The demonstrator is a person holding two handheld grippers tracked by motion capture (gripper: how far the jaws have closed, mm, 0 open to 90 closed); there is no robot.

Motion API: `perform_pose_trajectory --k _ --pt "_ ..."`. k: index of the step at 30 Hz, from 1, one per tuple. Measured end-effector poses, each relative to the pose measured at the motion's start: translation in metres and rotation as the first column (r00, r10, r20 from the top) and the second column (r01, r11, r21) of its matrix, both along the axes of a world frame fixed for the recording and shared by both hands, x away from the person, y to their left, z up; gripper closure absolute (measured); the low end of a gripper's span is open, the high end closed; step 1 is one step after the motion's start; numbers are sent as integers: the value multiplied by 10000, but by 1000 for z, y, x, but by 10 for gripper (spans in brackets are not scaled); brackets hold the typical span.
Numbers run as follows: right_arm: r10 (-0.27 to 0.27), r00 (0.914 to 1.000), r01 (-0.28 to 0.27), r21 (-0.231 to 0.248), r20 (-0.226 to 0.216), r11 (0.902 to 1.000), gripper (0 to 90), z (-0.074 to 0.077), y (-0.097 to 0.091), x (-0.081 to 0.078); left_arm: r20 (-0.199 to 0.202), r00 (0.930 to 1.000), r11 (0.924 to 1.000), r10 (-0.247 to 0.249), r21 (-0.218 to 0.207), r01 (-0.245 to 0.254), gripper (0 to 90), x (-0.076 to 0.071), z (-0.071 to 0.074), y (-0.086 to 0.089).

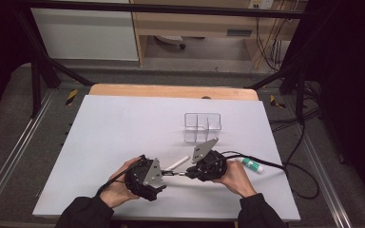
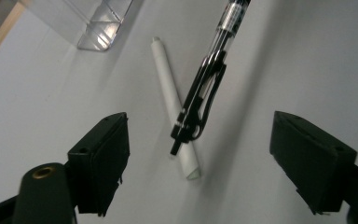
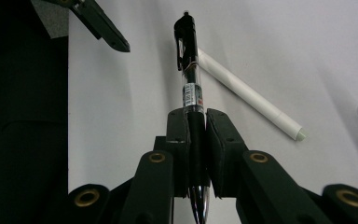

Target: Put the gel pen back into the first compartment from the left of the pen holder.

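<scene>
The right gripper [image 1: 186,174] sits near the front edge of the white table [image 1: 123,128], a little right of centre, and its jaws are pinching a black pen [image 3: 192,88] around the barrel; in the right gripper view the pen runs straight out between the pads with its clip end pointing away, raised just above the table. The left gripper [image 1: 163,174] faces it from the left, close by, with its jaws spread wide and nothing pressed between them; in the left gripper view the pen's clip end hangs in the gap between the two jaws, touching neither. Under the pen lies a white marker [image 2: 173,105], flat on the table and crossing beneath the pen at a slant, its far end pointing toward a clear plastic organizer [image 1: 202,127] that stands farther back and slightly right, well apart from both grippers. A white tube with a green cap [image 1: 252,165] lies just right of the right hand [image 1: 237,176], near the table's right edge. The left hand [image 1: 116,187] rests close to the near edge. The left half of the table and the whole far strip up to the wooden edge [image 1: 171,90] are bare, leaving broad open room on those sides; the near edge is tight behind both hands.
</scene>
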State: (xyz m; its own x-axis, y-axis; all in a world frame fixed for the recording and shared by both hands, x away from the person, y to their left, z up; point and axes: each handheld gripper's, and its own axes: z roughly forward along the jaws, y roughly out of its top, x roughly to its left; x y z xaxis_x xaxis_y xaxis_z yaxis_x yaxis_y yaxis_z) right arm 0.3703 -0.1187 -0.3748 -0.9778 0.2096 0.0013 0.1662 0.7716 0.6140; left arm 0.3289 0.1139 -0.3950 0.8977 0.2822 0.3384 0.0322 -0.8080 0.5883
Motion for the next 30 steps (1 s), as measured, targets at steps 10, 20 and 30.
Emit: perform_pose_trajectory --k 10,20,30 --pt "39 10000 -39 7 -58 10000 801 -1 0 -2 590 9960 9964 -665 560 633 346 -2 -3 -31" --pt "24 9999 -24 -34 -138 10000 801 -2 1 -3 1340 9826 9867 -1283 1173 1128 506 -6 -8 -51" --pt "66 9997 -68 -86 -214 9999 801 -4 2 -4 1727 9691 9751 -1762 1655 1478 664 -10 -14 -62"
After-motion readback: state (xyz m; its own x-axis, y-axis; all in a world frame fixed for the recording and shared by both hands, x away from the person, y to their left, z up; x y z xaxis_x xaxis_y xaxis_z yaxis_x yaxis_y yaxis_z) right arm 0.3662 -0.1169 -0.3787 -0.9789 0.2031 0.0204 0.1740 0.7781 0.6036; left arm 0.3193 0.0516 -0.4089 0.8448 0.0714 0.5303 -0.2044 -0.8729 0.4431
